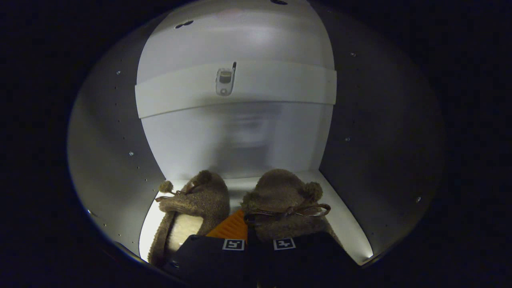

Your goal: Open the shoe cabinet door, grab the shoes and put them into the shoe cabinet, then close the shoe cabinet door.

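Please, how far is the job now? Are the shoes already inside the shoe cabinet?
Done: the view looks into the shoe cabinet, so its door is evidently open, and both fuzzy slippers, the left slipper and the right slipper, lie on its bottom shelf. In hand: the gripper has its fingers close together between the two slippers; whether they pinch one I cannot tell. Left: let go, withdraw, close the door.

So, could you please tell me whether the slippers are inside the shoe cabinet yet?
Inside. Both slippers rest on the cabinet floor, enclosed by its side walls and back panel, under a shelf. The gripper looks shut around them.
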Available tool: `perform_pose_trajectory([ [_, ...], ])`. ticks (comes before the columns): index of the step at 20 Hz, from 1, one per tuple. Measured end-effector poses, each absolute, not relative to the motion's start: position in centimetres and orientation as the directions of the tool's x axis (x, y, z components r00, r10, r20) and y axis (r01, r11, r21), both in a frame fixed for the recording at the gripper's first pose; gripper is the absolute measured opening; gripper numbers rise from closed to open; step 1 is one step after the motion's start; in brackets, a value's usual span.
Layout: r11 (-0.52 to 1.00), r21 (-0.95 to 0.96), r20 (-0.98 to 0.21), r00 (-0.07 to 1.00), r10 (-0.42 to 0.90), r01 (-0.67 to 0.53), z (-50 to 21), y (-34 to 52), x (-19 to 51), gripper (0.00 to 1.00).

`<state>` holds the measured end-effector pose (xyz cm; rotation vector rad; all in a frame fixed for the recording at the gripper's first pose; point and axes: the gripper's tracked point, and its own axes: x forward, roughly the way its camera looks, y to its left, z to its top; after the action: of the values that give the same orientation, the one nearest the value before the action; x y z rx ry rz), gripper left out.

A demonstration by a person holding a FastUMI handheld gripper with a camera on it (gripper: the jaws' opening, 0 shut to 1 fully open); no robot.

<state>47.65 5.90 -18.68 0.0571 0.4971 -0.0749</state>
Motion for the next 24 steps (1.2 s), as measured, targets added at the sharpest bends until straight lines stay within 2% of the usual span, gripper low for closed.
perform_pose_trajectory([
  [4, 0.994, 0.05, -0.473, 0.879, -0.065, 0.1, -18.4, 5.9, 47.8, 0.18],
  [12, 0.989, 0.117, -0.51, 0.86, -0.017, 0.088, -16.2, 5.7, 44.4, 0.84],
  [14, 0.988, 0.133, -0.515, 0.857, 0.001, 0.078, -15.4, 5.7, 43.3, 0.9],
  [15, 0.988, 0.132, -0.52, 0.854, 0.004, 0.076, -15.1, 5.5, 42.7, 0.98],
  [19, 0.992, 0.095, -0.485, 0.874, -0.022, 0.077, -12.6, 3.8, 39.9, 0.97],
  [24, 0.992, 0.094, -0.318, 0.947, -0.045, 0.079, -6.4, 2.3, 34.6, 0.99],
])
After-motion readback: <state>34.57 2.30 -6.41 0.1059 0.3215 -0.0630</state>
